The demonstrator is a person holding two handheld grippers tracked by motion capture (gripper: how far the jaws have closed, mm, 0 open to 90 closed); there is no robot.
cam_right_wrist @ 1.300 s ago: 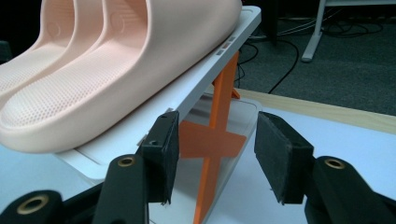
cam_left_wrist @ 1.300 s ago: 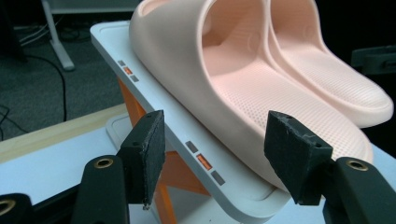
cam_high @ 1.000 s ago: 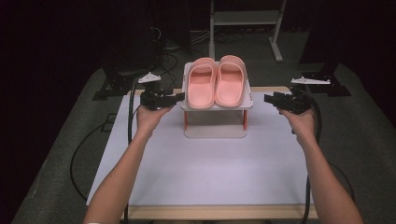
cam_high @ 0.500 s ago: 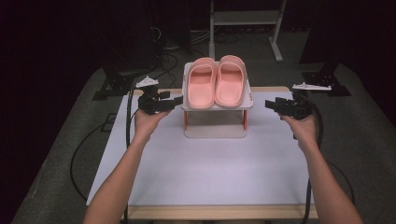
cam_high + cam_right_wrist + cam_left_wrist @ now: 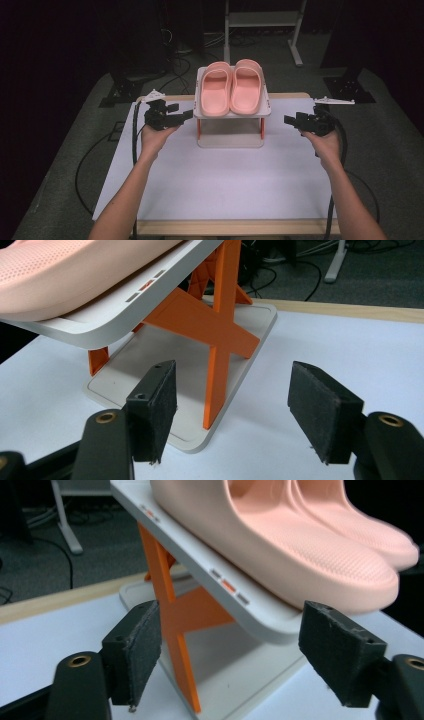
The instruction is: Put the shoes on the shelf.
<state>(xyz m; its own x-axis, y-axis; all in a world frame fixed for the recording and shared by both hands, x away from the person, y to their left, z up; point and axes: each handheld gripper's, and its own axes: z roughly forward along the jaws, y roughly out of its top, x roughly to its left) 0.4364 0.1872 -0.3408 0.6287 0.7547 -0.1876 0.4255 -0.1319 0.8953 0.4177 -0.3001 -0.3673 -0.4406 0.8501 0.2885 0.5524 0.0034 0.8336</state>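
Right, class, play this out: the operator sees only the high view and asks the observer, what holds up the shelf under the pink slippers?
Observer: Orange crossed struts join the white shelf to a white base plate.
Operator: Is the left gripper open?
Observer: Yes. The left gripper is open, its fingers framing the shelf's corner.
Operator: And the right?
Observer: The right gripper is open too, pointed at the base plate's near corner.

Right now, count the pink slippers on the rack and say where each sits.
2. The left slipper and the right slipper lie side by side on the rack's top shelf. None elsewhere; the lower shelf looks bare.
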